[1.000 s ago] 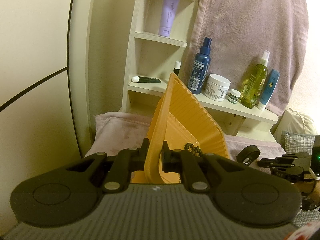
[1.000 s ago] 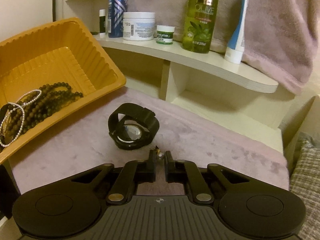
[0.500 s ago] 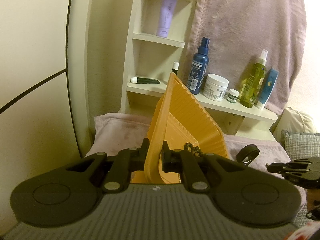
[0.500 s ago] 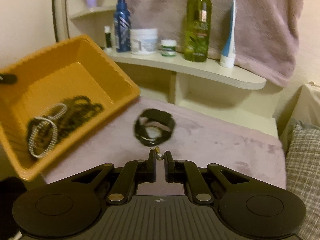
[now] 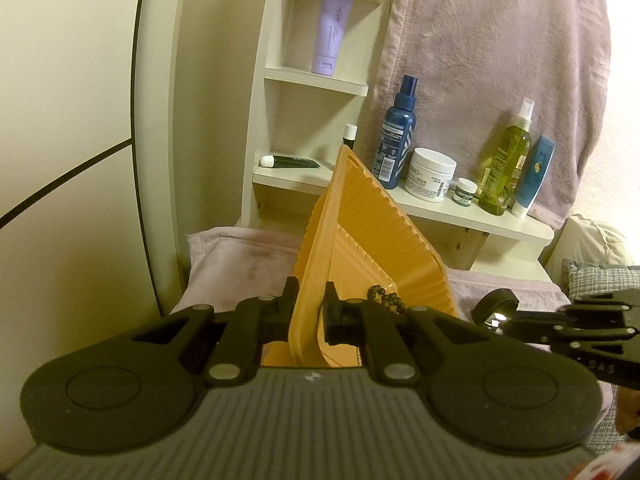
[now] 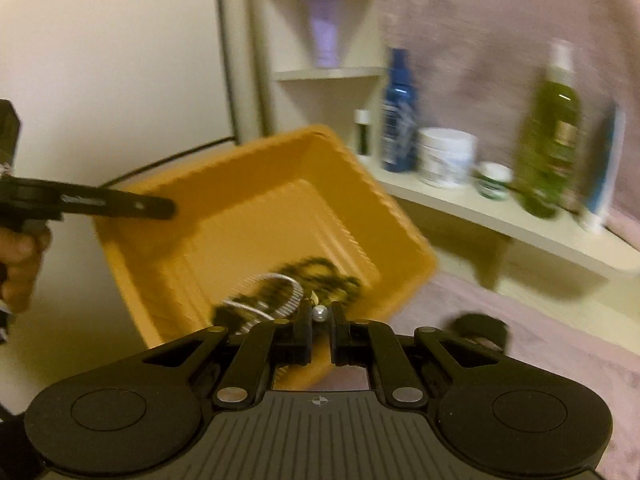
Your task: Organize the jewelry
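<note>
Your right gripper [image 6: 321, 315], pinched on a small pearl earring [image 6: 320, 312], hovers over the orange tray [image 6: 256, 200]; release low inside it. Left gripper [image 5: 311, 300] clamps the tray's rim; hold it steady.

Toiletries on a pale shelf, with pink fabric behind

A blue spray bottle [image 5: 394, 136], a white cream jar [image 5: 430, 175], a small green-labelled jar [image 5: 466, 191], a green bottle [image 5: 505, 176] and a blue tube [image 5: 534, 178] stand in a row; a lilac tube [image 5: 330, 32] stands on a higher shelf
</note>
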{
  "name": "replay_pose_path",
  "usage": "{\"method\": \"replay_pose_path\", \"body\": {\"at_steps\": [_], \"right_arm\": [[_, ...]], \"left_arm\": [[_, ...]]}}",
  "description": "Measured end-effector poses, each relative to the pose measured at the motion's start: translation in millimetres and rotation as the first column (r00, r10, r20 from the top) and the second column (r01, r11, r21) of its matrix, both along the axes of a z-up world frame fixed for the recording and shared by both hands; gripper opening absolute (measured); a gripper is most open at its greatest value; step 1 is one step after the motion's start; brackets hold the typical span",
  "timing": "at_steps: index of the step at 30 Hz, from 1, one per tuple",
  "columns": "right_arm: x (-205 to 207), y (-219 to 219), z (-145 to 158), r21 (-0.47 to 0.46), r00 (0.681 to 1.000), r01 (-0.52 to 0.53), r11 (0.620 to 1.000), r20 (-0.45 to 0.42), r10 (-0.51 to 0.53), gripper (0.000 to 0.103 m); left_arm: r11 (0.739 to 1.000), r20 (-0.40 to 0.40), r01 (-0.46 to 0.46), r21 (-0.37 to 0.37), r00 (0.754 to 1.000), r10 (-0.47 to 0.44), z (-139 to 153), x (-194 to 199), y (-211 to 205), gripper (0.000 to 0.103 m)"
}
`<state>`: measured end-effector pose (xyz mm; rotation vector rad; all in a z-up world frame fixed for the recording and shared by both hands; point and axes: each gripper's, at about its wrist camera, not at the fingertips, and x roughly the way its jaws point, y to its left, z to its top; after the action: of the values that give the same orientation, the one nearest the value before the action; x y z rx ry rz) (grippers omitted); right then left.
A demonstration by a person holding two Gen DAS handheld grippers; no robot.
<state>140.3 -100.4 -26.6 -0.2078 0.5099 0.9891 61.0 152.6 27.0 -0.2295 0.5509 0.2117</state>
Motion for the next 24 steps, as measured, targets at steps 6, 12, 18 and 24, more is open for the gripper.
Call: {"method": "replay_pose_path", "body": {"at_steps": [6, 12, 18, 24], "right_arm": [[-2.2, 34.5, 3.9, -0.012, 0.998, -0.065, 0.998, 0.024, 0.065, 0.008], [4.3, 55.5, -0.2, -0.022, 0.996, -0.085, 0.996, 0.014, 0.085, 0.008], [5.6, 61.2, -5.2, -0.026, 0.996, -0.090, 0.996, -0.004, 0.090, 0.008], [7.4, 62.8, -7.2, -0.018, 0.997, -0.077, 0.997, -0.017, 0.077, 0.009]], "left_arm": [[1.000, 0.000, -0.001, -0.001, 1.000, 0.001, 0.0, -0.1, -0.2, 0.010], [1.000, 0.000, -0.001, -0.002, 1.000, 0.001, 0.6, 0.0, -1.1, 0.010], [1.000, 0.000, -0.002, -0.004, 1.000, 0.002, 0.6, 0.0, -1.0, 0.010], [1.000, 0.000, -0.001, -0.005, 1.000, 0.001, 0.7, -0.3, -0.9, 0.010]]}}
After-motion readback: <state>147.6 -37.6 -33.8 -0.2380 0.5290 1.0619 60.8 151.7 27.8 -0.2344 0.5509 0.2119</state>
